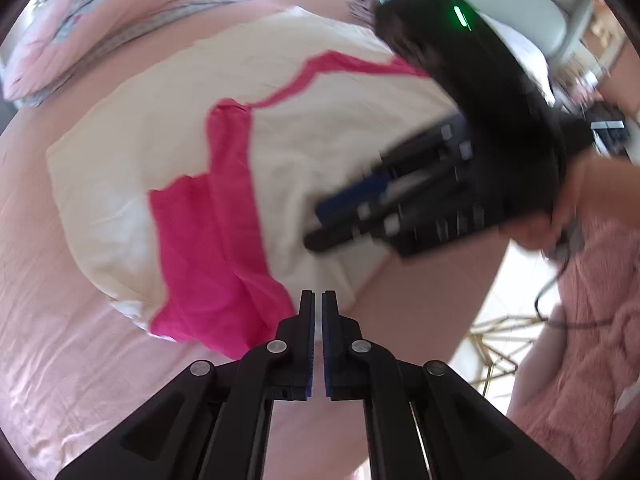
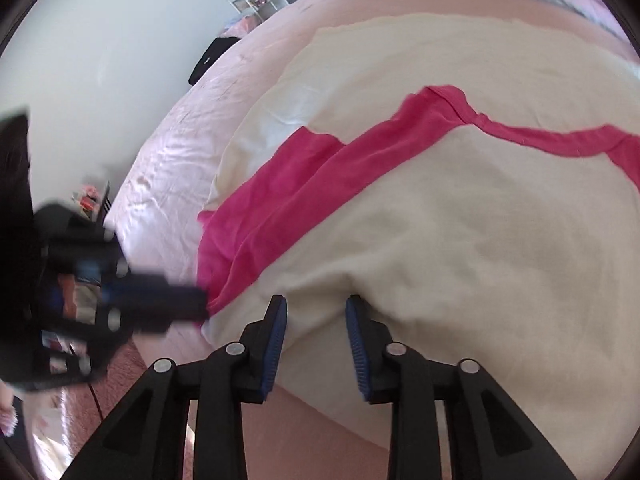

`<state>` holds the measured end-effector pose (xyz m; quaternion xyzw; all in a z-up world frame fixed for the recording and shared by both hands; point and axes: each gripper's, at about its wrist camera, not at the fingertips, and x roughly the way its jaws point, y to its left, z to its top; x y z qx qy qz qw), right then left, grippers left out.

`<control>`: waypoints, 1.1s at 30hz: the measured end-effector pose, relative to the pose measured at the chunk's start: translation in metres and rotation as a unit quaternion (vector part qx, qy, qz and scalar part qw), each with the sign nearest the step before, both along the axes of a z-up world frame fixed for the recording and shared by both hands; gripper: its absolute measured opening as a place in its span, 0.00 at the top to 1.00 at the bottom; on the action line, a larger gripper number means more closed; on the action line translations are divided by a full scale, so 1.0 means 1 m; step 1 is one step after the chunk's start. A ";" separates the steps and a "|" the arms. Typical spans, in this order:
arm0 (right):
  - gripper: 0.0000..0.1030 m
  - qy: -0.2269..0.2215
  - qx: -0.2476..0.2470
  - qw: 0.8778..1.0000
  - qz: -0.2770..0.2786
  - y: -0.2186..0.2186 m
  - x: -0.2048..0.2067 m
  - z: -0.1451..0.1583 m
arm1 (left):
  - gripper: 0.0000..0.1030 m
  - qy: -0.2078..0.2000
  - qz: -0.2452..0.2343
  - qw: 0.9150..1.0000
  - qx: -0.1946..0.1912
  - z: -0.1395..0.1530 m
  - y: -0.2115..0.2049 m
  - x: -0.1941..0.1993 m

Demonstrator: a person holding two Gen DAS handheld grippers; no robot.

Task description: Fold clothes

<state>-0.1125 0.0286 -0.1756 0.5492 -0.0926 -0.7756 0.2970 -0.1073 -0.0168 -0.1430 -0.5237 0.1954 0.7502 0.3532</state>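
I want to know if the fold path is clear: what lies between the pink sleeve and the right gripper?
Only bare cream shirt fabric separates the pink sleeve from the right gripper; right wrist view shows it.

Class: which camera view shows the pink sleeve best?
The left wrist view: the pink sleeve lies nearly whole across the cream shirt, from shoulder to cuff. The right wrist view shows the sleeve at a slant, its cuff end partly hidden behind the blurred left gripper.
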 end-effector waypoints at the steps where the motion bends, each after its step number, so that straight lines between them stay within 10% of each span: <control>1: 0.72 0.006 0.011 1.000 0.001 0.004 0.003 0.006 | 0.98 -0.007 -0.013 1.000 -0.002 -0.004 0.002 0.007; 6: 0.69 0.036 0.061 0.996 0.048 0.025 0.043 0.027 | 0.97 -0.044 -0.017 0.997 -0.055 -0.046 0.021 0.004; 11: 0.69 0.003 0.119 0.989 0.093 0.030 0.064 0.005 | 0.97 -0.024 0.051 0.998 -0.015 -0.034 0.011 -0.022; 22: 0.69 0.035 0.068 0.997 -0.022 0.064 -0.001 0.033 | 0.97 0.045 0.106 0.992 0.052 0.015 -0.019 -0.026; 33: 0.69 0.023 0.049 0.997 -0.048 0.068 -0.008 0.037 | 0.97 0.076 0.165 0.981 0.064 0.004 -0.019 -0.035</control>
